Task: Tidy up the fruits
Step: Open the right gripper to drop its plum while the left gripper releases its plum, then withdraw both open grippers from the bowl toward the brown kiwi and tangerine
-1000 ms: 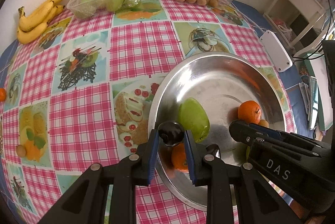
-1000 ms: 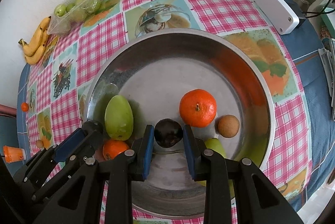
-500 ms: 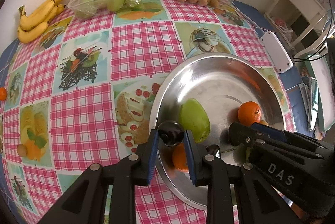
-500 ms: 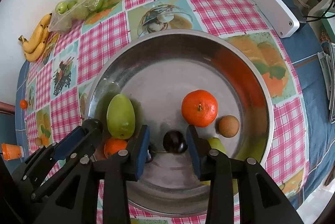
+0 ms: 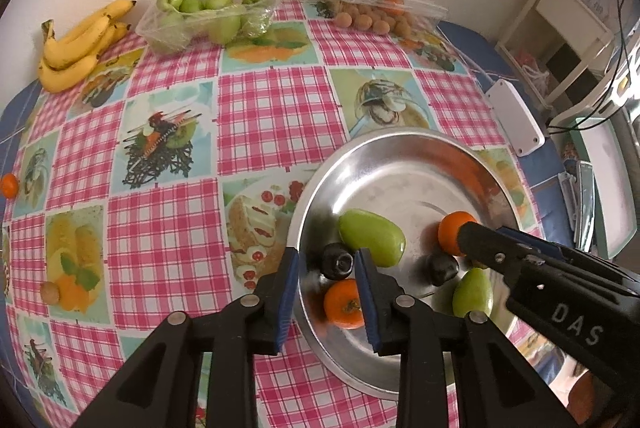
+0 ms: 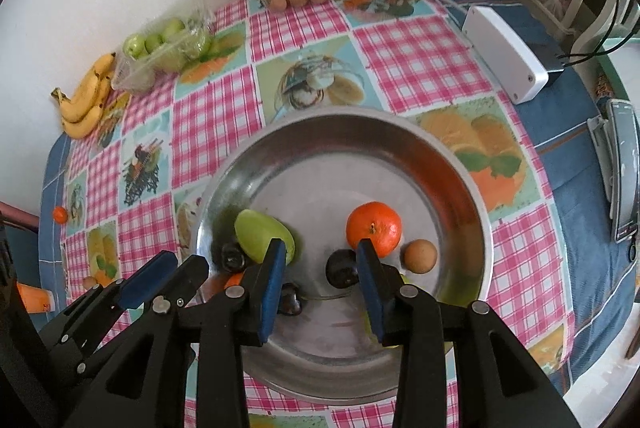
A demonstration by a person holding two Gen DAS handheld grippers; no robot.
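Observation:
A steel bowl (image 5: 400, 155) (image 6: 460, 163) holds a green mango (image 5: 370, 236) (image 6: 260, 234), two tangerines (image 5: 342, 304) (image 6: 374, 228), a small brown fruit (image 6: 419, 255), a green pear (image 5: 474, 292) and two dark plums. My left gripper (image 5: 326, 264) is open over the bowl's left rim, one plum (image 5: 337, 262) lying loose between its fingers. My right gripper (image 6: 322, 264) is open above the bowl's near side, the other plum (image 6: 341, 270) (image 5: 441, 268) lying in the bowl by its right finger.
Bananas (image 5: 80, 43), a tray of green apples (image 5: 204, 15) and a clear box of small brown fruits (image 5: 376, 7) stand along the far wall. A tangerine (image 5: 9, 185) and a brown fruit (image 5: 50, 292) lie at the table's left. A white box (image 5: 516, 123) lies right.
Both grippers have opened. Each has let go of its dark plum, and both plums now lie in the bowl. Both grippers have risen a little.

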